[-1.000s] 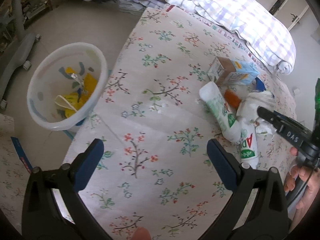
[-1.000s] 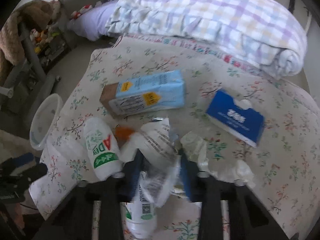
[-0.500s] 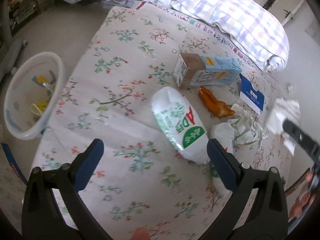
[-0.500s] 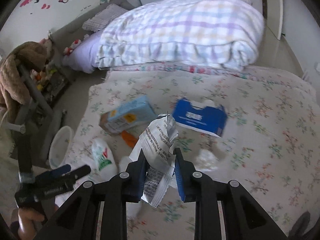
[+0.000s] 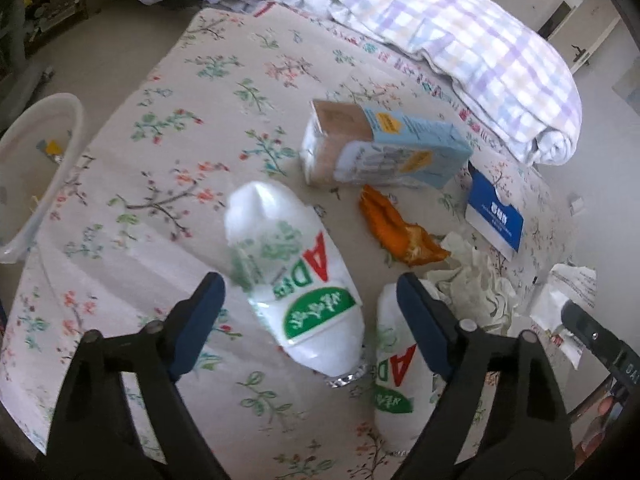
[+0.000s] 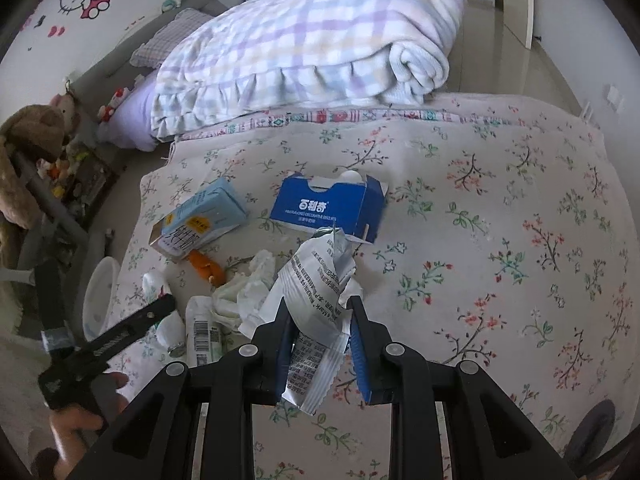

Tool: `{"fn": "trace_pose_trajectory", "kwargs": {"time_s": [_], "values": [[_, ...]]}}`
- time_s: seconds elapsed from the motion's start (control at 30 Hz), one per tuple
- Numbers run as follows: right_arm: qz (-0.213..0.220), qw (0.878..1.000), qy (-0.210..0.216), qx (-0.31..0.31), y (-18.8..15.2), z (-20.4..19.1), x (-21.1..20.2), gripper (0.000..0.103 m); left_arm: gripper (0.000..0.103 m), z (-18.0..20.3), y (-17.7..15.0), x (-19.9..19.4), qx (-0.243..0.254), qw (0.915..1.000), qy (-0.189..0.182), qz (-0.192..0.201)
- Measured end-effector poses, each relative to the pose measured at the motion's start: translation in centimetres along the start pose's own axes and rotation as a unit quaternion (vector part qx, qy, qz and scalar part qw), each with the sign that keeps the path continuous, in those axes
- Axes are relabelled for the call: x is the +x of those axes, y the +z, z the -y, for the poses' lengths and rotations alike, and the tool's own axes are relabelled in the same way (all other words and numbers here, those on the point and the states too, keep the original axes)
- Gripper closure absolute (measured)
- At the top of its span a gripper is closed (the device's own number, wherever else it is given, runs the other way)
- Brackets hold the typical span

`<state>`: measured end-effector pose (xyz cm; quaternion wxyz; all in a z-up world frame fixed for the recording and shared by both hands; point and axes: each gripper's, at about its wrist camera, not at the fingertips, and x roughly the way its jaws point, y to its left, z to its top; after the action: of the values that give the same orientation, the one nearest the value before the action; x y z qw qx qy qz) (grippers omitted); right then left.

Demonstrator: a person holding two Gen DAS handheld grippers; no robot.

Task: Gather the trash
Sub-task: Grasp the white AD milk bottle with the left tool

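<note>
My right gripper [image 6: 320,316] is shut on a crumpled white printed wrapper [image 6: 316,284] and holds it above the bed; the wrapper also shows in the left wrist view [image 5: 568,292]. My left gripper [image 5: 308,292] is open and empty, its jaws on either side of a white AD bottle [image 5: 292,276] that lies on the floral bedspread. A second AD bottle [image 5: 396,376] lies beside it. An orange peel [image 5: 396,228], crumpled tissue [image 5: 476,284], a light blue carton [image 5: 384,148] and a blue box [image 5: 496,212] lie further off.
A white trash bin [image 5: 36,152] with scraps inside stands on the floor left of the bed. A rolled checked blanket [image 6: 312,48] lies across the far side of the bed. A shelf with toys [image 6: 52,160] is at the left.
My right gripper has lifted the wrapper off the pile and pulled back. My left gripper has swung from the bin toward the trash and now straddles the nearer AD bottle.
</note>
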<state>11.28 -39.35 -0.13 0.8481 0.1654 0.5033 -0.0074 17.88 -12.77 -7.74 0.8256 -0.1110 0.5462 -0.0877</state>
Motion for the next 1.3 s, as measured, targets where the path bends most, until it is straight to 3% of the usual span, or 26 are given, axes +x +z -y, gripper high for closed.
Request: {"fn": "trace_pose_trajectory", "kwargs": {"time_s": [0.23, 0.33, 0.43, 0.57, 1.3], "values": [[0.003, 1.000, 0.006, -0.009, -0.1, -0.1, -0.6, 0.076, 0.028, 0.3, -0.2, 0.6, -0.003, 0.9998, 0.020, 0.003], [0.005, 1.000, 0.005, -0.008, -0.3, 0.0, -0.7, 0.076, 0.039, 0.6, -0.4, 0.7, 0.007, 0.9995, 0.030, 0.006], [0.002, 1.000, 0.004, -0.005, -0.4, 0.1, -0.7, 0.076, 0.040, 0.6, -0.5, 0.7, 0.012, 0.9995, 0.028, 0.003], [-0.002, 1.000, 0.005, -0.002, -0.4, 0.1, -0.5, 0.076, 0.050, 0.2, -0.6, 0.3, 0.013, 0.9998, 0.015, -0.004], [0.017, 0.999, 0.029, -0.033, -0.2, -5.6, 0.4, 0.076, 0.051, -5.9, 0.5, -4.8, -0.007, 0.9996, 0.002, 0.027]]}}
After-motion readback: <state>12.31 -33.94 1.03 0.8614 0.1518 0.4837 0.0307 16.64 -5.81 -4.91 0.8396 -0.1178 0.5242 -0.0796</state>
